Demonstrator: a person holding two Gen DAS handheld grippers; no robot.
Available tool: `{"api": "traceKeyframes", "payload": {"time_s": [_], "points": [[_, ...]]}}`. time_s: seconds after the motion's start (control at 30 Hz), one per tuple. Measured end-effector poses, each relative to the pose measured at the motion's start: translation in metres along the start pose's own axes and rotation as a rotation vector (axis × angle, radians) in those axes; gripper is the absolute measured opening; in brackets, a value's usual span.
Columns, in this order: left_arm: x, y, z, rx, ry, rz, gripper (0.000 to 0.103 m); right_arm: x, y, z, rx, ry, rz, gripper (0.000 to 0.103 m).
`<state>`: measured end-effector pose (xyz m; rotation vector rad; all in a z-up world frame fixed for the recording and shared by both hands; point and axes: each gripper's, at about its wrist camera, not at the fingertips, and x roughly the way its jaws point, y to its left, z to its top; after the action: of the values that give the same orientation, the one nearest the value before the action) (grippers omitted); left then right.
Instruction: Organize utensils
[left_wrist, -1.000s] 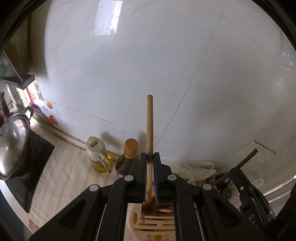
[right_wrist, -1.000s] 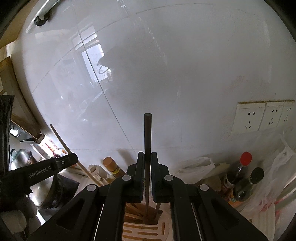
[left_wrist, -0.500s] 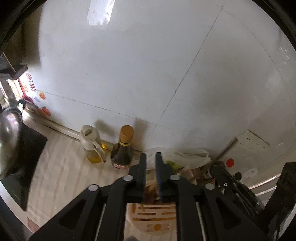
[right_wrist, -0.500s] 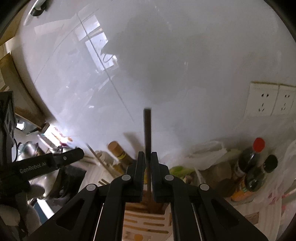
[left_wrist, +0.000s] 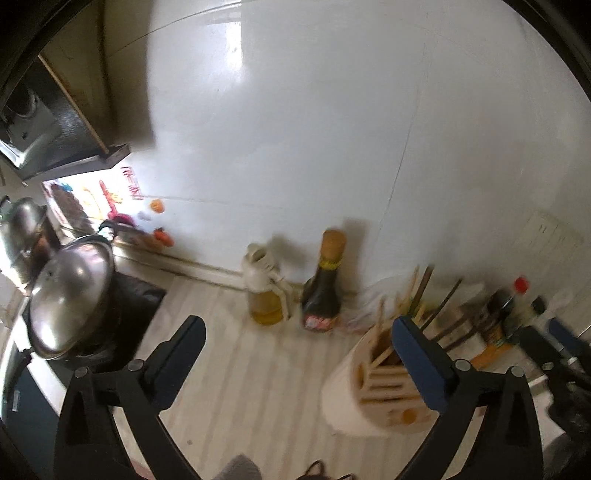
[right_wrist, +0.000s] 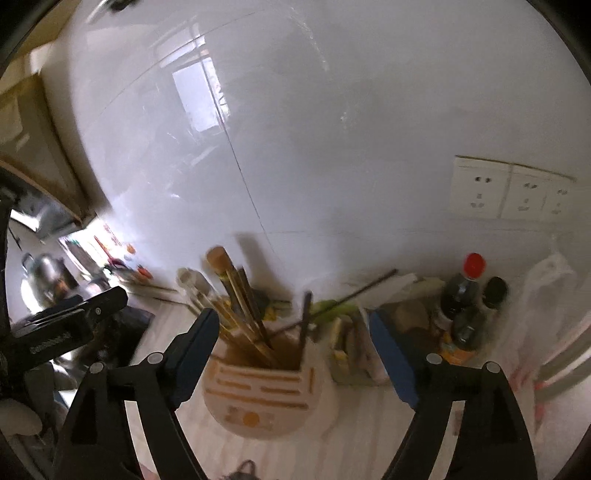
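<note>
Jaws opening wide on the left gripper (left_wrist: 297, 336) with nothing between them, utensil holder (left_wrist: 373, 391) lower right by its right finger and two bottles (left_wrist: 321, 291) behind, while the right gripper (right_wrist: 295, 328), also opening and empty, frames that holder (right_wrist: 258, 391) stuffed with chopsticks (right_wrist: 240, 314) at lower centre.

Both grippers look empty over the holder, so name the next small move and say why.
Probably lift both grippers clear of the holder and turn to look for more loose utensils. The left gripper and right gripper have jaws opening with nothing between them, and the chopsticks stand in the holder, so neither grip has anything left to release here.
</note>
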<state>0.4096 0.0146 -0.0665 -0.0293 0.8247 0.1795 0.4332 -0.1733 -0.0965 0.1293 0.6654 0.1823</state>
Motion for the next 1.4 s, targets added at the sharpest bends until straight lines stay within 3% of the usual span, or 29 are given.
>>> {"api": "traceKeyframes", "payload": {"time_s": [0.1, 0.17, 0.4, 0.5, 0.57, 0.6, 0.63, 0.67, 0.87, 1.0, 1.4], "points": [[0.003, -0.002, -0.015, 0.014, 0.006, 0.013, 0.103, -0.007, 0.005, -0.011, -0.035, -0.015, -0.056, 0.103], [0.006, -0.004, -0.022, 0.018, 0.020, 0.019, 0.103, -0.008, 0.006, -0.020, -0.050, -0.022, -0.105, 0.103], [0.002, -0.013, -0.026, 0.030, 0.020, 0.036, 0.103, -0.003, -0.036, -0.027, 0.117, 0.015, -0.020, 0.103], [0.005, -0.020, -0.017, 0.035, 0.036, 0.032, 0.103, 0.014, -0.065, -0.018, 0.290, 0.060, 0.126, 0.102], [0.011, -0.024, -0.008, 0.051, 0.050, 0.063, 0.103, 0.038, -0.085, -0.010, 0.412, 0.112, 0.233, 0.080], [0.013, -0.025, -0.002, 0.055, 0.051, 0.083, 0.103, 0.049, -0.091, -0.006, 0.441, 0.132, 0.257, 0.057], [0.016, -0.026, 0.005, 0.058, 0.056, 0.088, 0.103, 0.056, -0.094, -0.004, 0.454, 0.142, 0.272, 0.048], [0.020, -0.027, 0.011, 0.056, 0.068, 0.091, 0.103, 0.071, -0.099, 0.002, 0.473, 0.165, 0.275, 0.048], [0.045, -0.026, 0.033, 0.044, 0.090, 0.240, 0.103, 0.127, -0.107, 0.018, 0.474, 0.244, 0.226, 0.048], [0.058, -0.029, 0.032, 0.040, 0.081, 0.292, 0.103, 0.157, -0.108, 0.028, 0.460, 0.281, 0.179, 0.048], [0.087, -0.021, 0.027, 0.019, 0.121, 0.328, 0.103, 0.222, -0.103, 0.036, 0.424, 0.397, 0.083, 0.048]]}}
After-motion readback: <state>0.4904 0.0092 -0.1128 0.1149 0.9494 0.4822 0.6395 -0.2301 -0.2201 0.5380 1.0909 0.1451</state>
